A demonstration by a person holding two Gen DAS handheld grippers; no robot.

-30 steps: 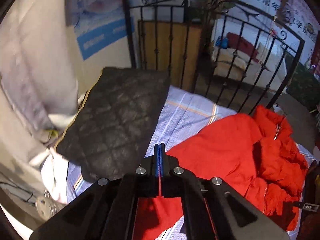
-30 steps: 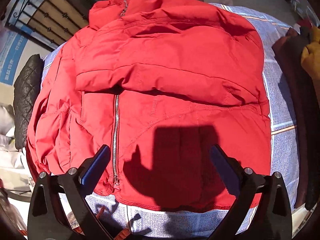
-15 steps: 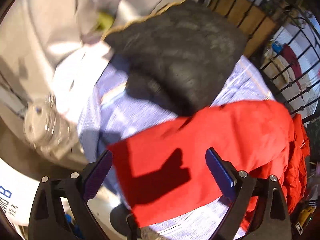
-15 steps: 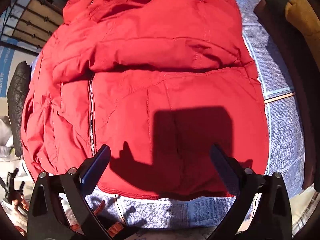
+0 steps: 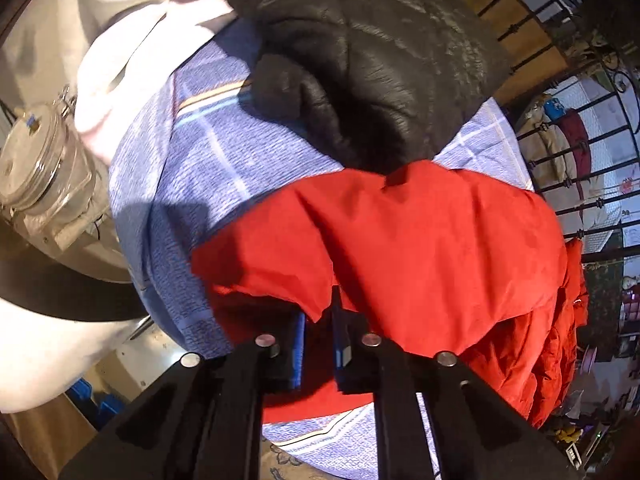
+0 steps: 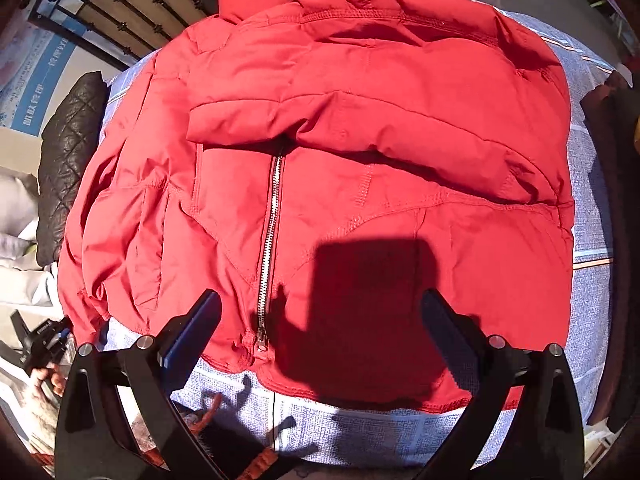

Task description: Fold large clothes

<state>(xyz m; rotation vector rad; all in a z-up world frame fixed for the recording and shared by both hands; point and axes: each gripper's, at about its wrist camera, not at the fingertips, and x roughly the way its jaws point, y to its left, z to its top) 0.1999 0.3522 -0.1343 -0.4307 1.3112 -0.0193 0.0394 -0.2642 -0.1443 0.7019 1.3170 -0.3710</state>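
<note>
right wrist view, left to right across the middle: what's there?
Black quilted cushion → red jacket's bunched left side → metal zipper → jacket's folded-over sleeve → blue checked bedsheet.

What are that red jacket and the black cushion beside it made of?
Red jacket: looks like smooth, matte woven synthetic shell over padding, judging by its puffy stitched panels; metal-looking zipper. Black cushion: probably leather or imitation leather, given its slight sheen, fine creases and diamond quilting.
</note>
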